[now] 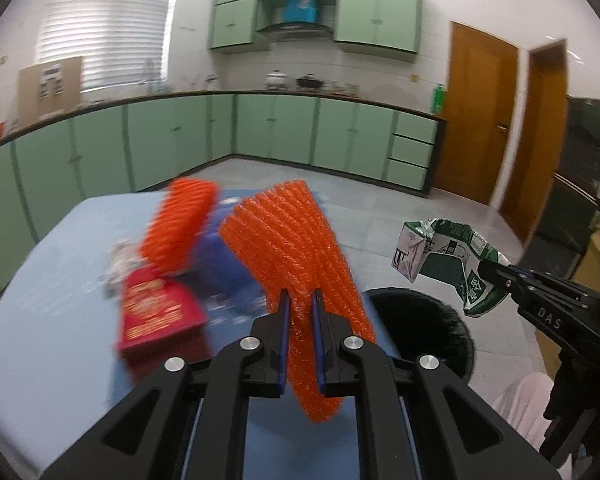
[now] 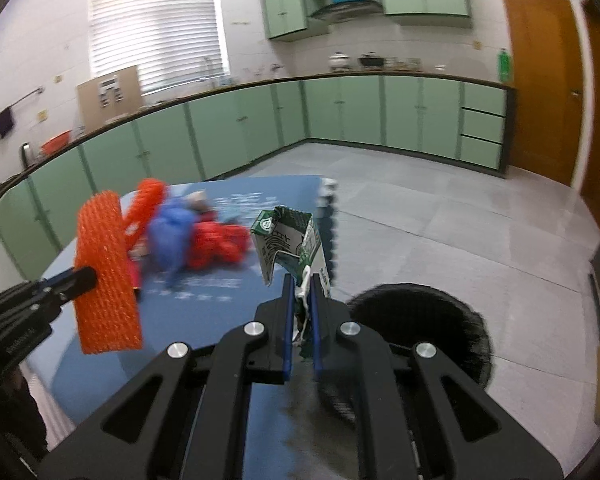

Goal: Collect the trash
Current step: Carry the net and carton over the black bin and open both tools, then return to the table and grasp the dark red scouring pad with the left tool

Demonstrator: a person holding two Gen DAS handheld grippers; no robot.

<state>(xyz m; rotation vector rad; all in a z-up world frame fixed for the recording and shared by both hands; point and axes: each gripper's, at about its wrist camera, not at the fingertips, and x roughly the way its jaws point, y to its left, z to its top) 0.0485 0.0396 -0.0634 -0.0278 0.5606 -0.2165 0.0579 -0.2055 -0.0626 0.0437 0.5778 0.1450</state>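
Ribbed orange foam netting (image 1: 300, 248), crumpled paper carton (image 2: 290, 240)

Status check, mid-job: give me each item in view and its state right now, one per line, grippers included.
left gripper: shut on orange foam net
orange foam net: lifted off the table
right gripper: shut on milk carton
milk carton: crushed, top torn open, held in the air
black bin: on the floor beside the table, open
second orange net: on the table
red booklet: lying on the blue table

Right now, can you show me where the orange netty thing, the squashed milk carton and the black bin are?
orange foam net (image 1: 300, 248), left wrist view, middle of its ribbed body.
crushed milk carton (image 2: 290, 240), right wrist view, its green-and-white side.
black bin (image 2: 440, 312), right wrist view, its dark inside near the rim.
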